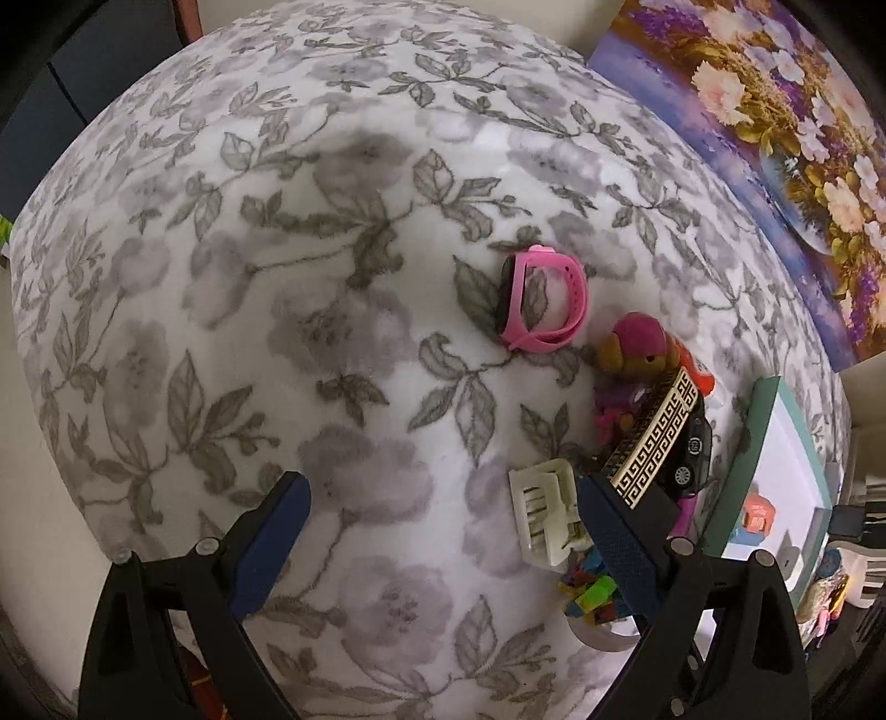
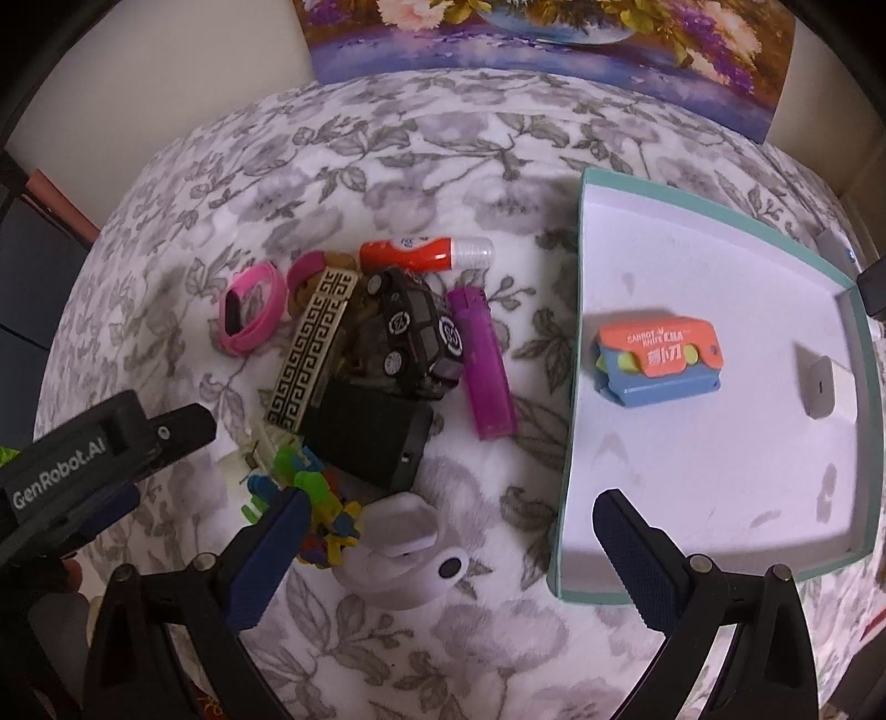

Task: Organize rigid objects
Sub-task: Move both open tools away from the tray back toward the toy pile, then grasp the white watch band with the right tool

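A heap of small rigid things sits on the flower-print tabletop [image 2: 421, 160], at about nine o'clock from the teal-rimmed box [image 2: 578, 343]. In the heap, a black toy car [image 2: 412, 327] lies at the centre. A purple lighter [image 2: 484, 365] lies just beside the car at three o'clock, and a red tube with a white cap [image 2: 426, 252] at twelve. A black-and-gold patterned bar [image 2: 310, 354] leans at the car's nine o'clock, with a pink wristband [image 2: 252, 318] farther out that way. A black block [image 2: 371, 437] rests at six o'clock from the car; coloured plastic bits [image 2: 321, 515] and a white earbud case [image 2: 404, 548] lie below it.

Inside the box, an orange-and-blue toy [image 2: 659, 360] rests on the white floor, with a small grey piece [image 2: 818, 387] at its three o'clock.

The right gripper [image 2: 446, 531] hovers with its fingers spread wide, holding nothing, one blue pad over the coloured bits and the other over the box's near corner. The left gripper [image 1: 443, 515] is also spread and empty, above bare cloth, its right finger just beside a white ribbed part [image 1: 545, 512] and the patterned bar.

A flower painting [image 2: 554, 39] stands at the tabletop's far edge.
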`<state>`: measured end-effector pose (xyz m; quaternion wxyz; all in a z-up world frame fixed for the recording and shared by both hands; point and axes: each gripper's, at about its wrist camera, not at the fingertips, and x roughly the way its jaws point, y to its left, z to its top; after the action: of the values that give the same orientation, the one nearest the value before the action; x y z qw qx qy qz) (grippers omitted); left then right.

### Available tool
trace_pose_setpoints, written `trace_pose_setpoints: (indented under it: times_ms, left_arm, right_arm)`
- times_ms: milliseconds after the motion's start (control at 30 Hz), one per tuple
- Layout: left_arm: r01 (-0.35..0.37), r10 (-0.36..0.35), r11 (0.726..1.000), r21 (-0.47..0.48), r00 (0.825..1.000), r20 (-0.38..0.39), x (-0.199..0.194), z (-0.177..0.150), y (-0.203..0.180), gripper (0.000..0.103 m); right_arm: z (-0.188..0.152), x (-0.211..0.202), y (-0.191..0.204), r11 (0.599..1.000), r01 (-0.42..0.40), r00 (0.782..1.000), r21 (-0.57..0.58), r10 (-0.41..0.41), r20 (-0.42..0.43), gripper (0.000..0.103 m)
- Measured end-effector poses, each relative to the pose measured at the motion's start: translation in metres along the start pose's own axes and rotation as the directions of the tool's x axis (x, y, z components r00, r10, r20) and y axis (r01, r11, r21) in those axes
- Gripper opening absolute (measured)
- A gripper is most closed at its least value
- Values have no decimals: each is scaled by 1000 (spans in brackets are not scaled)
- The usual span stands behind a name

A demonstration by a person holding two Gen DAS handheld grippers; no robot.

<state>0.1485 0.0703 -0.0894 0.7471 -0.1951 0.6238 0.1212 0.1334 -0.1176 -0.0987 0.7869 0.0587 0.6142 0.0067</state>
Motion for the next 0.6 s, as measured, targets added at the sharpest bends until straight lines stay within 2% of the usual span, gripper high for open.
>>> trace_pose_setpoints:
  times_ms: [400, 600]
  left_arm:
    - [14, -15, 999, -50, 1000, -12, -4, -15, 14, 97]
    - [57, -59, 997, -57, 998, -38, -4, -18, 13, 97]
  right_arm:
    - [-11, -5, 3, 1000, -1, 1000, -10, 1, 1, 103]
    - [-16, -9, 3, 1000, -7, 1000, -11, 7, 12, 102]
